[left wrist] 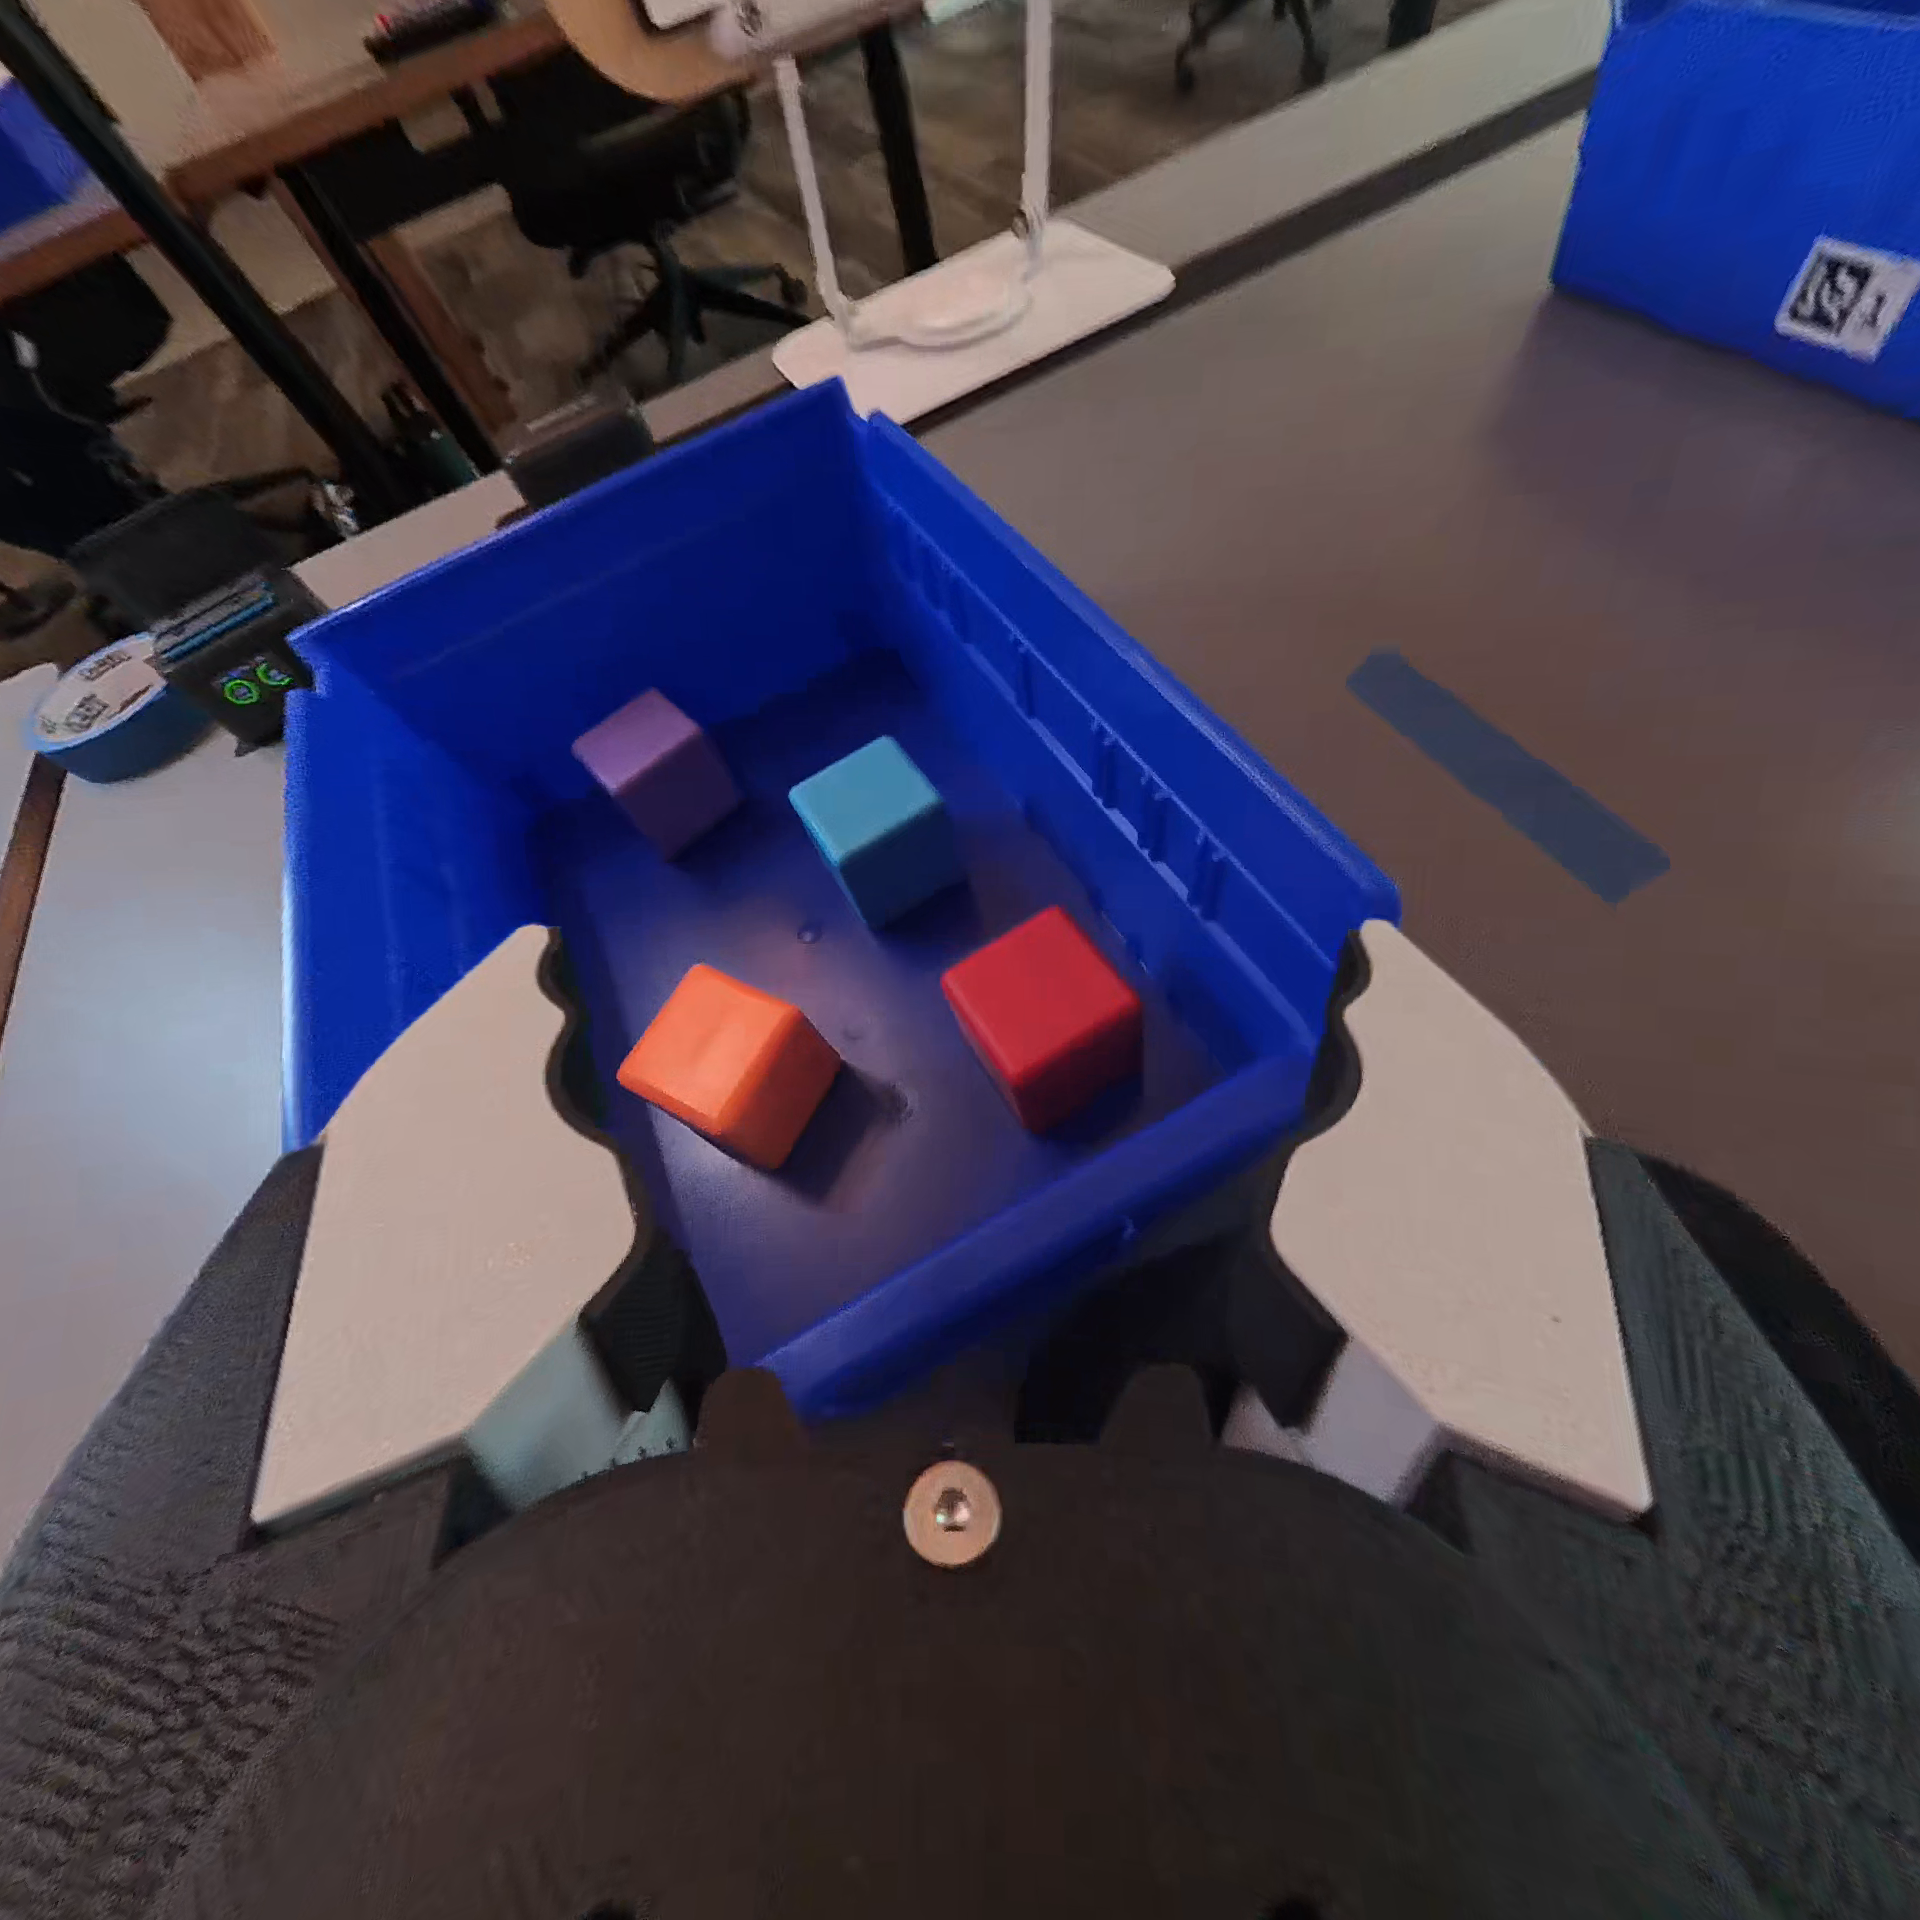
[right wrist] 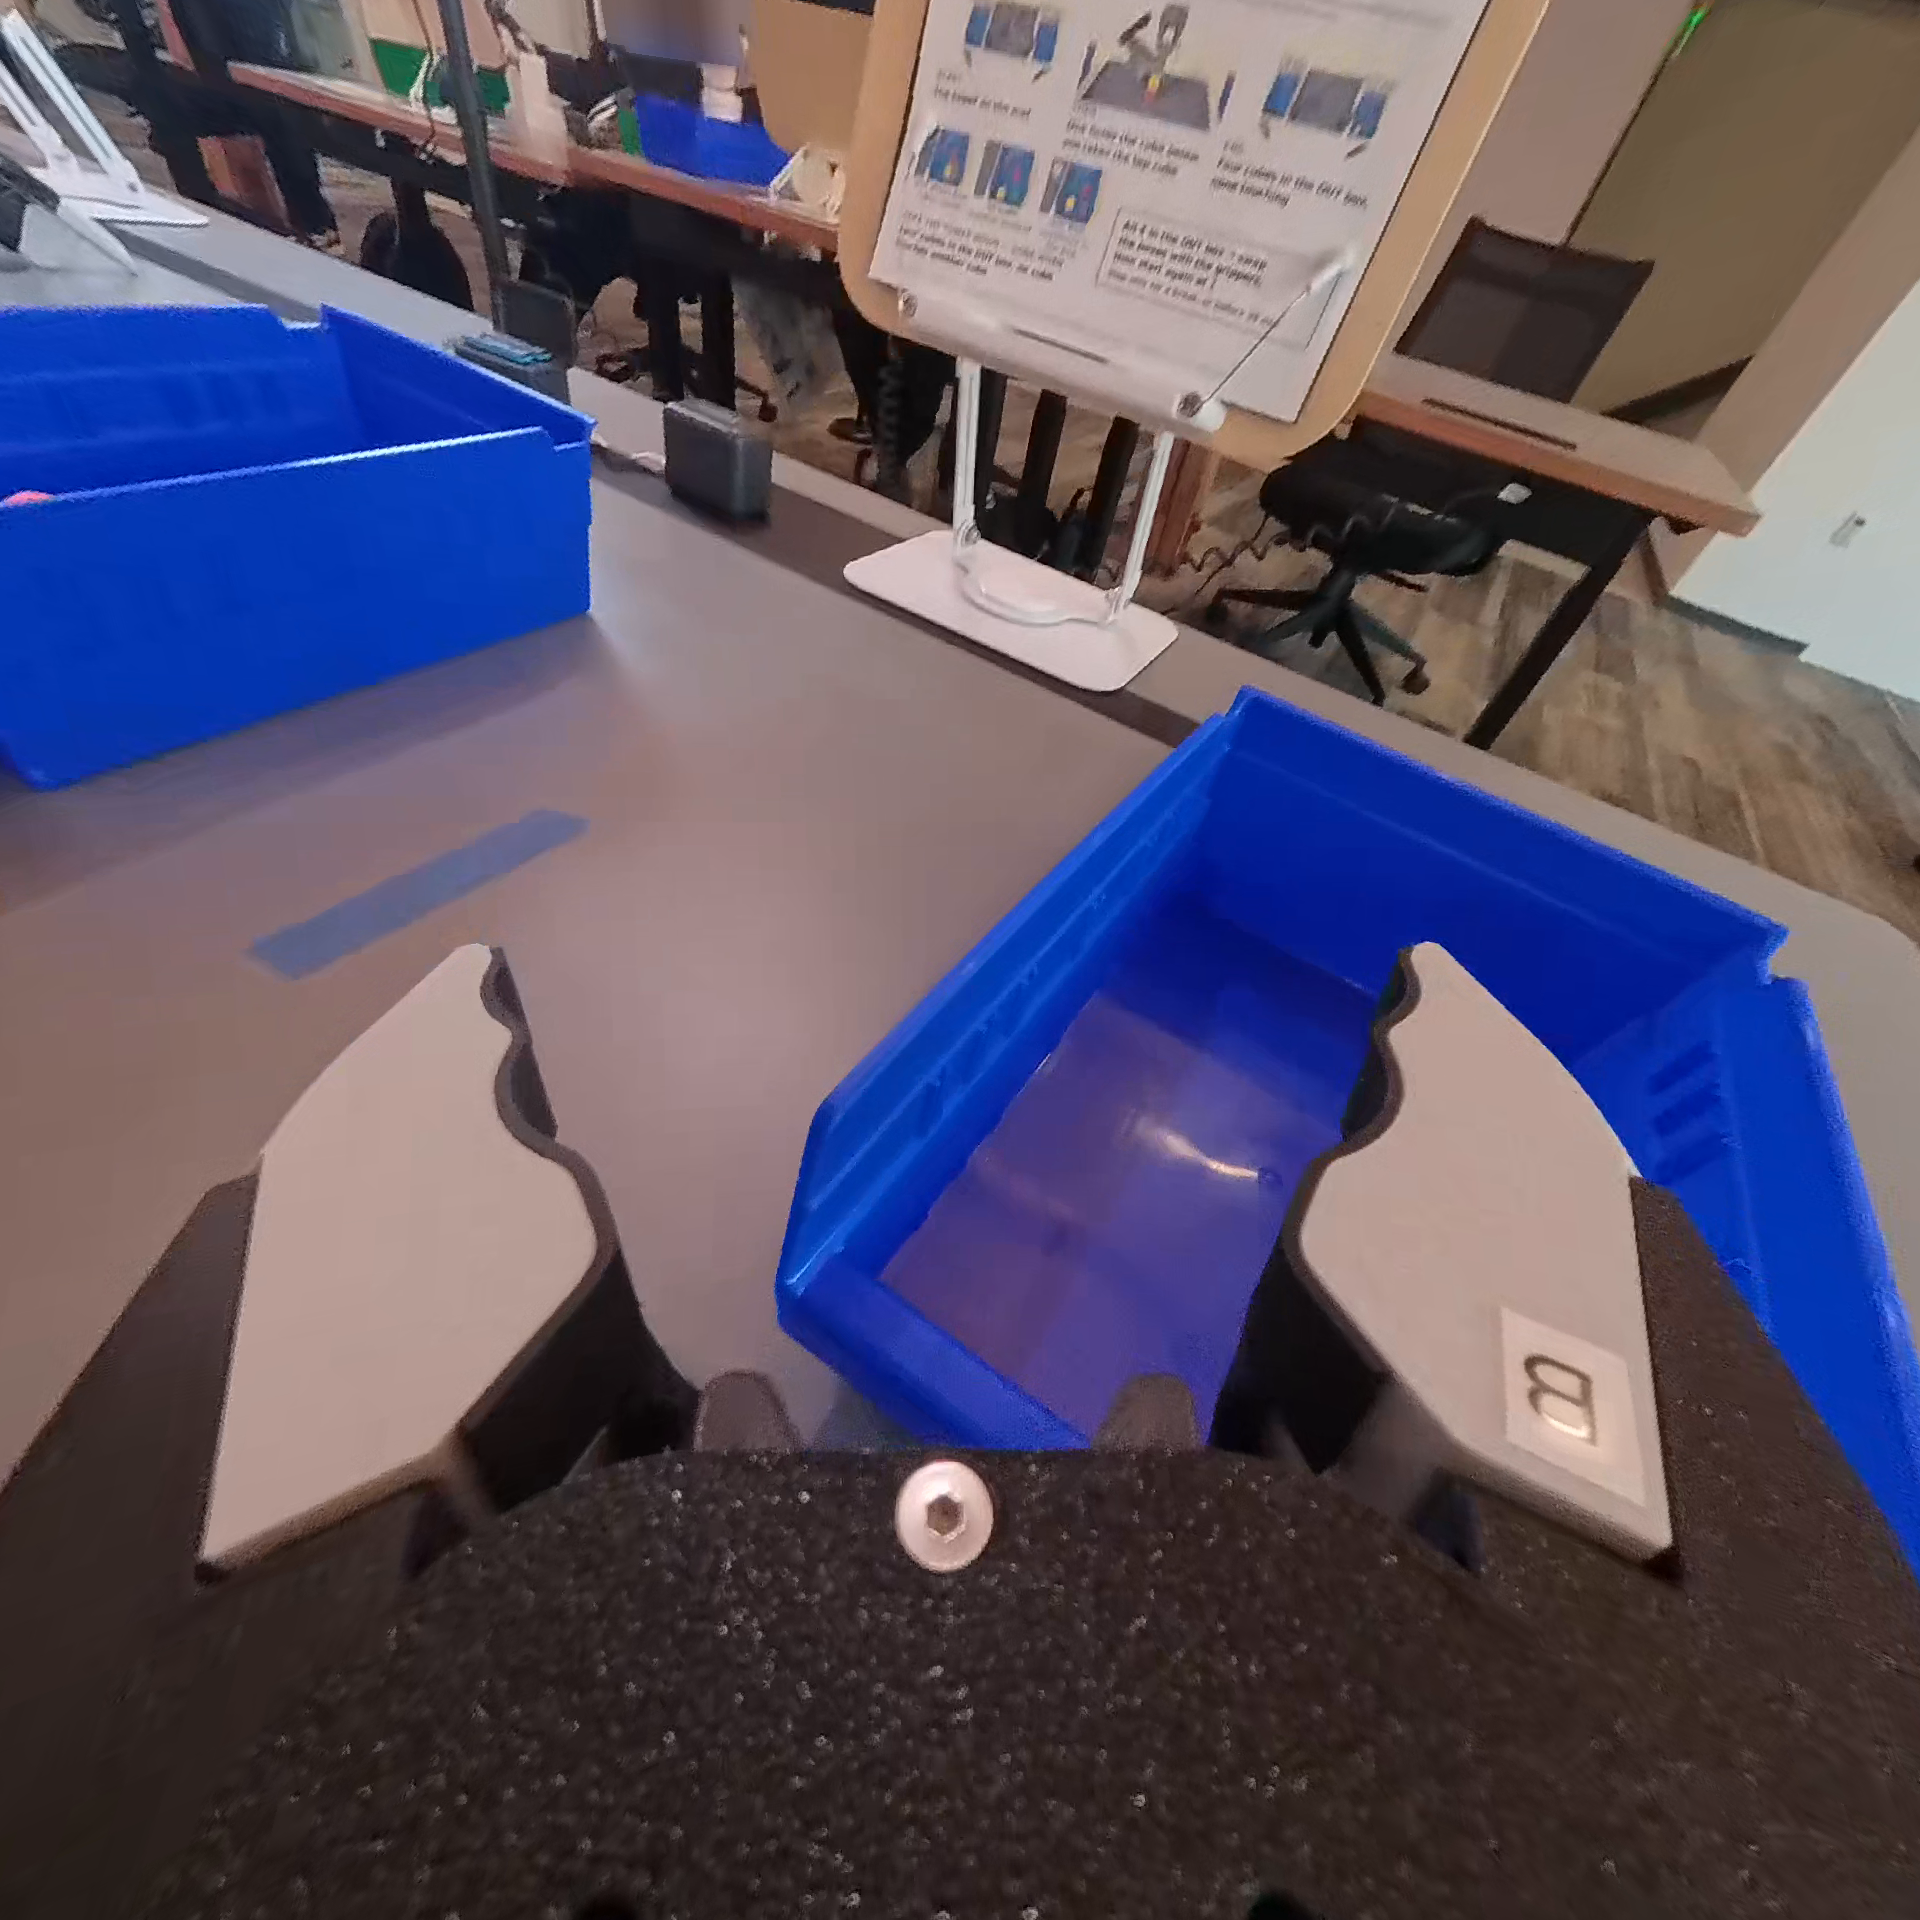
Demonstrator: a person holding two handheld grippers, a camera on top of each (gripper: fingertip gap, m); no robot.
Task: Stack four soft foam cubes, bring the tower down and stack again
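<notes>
You are starting the first stack: your left gripper [left wrist: 951, 940], jaws apart, is hovering over the blue bin [left wrist: 727, 561] holding four separate cubes (none stacked); the right gripper [right wrist: 951, 951] is waiting spread. Next, probably descend around the orange cube [left wrist: 727, 1060].

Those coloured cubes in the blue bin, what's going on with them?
Nothing is stacked yet. The purple, light blue, orange and red cube lie apart in one blue bin. The left gripper hovers open above them, holding nothing. The right gripper is open over an empty bin.
</notes>
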